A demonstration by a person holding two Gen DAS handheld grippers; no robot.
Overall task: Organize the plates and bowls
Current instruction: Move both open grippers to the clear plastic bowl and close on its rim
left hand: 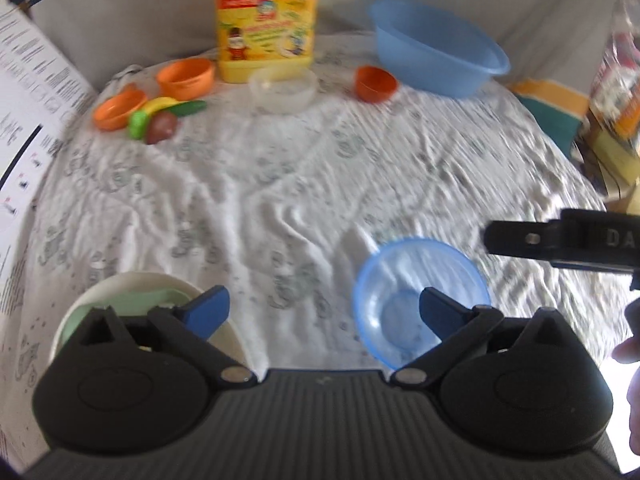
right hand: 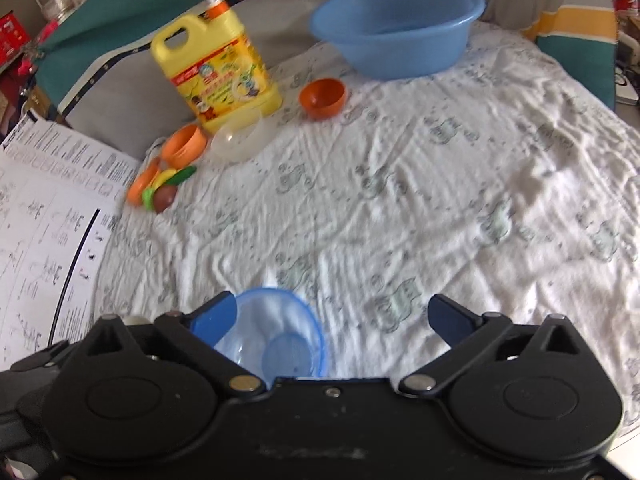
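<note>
Bowl point(left hand: 420, 300), clear blue, sits upright on the bed between both wide-open, empty grippers: left gripper point(left hand: 324, 312) beside it, right gripper point(right hand: 332, 320) nearer.

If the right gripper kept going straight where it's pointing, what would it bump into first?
Probably just the white patterned cloth. The right gripper is open and angled down at bare fabric. The small clear blue bowl sits beside its left finger, off that line, though depth is hard to judge.
</note>
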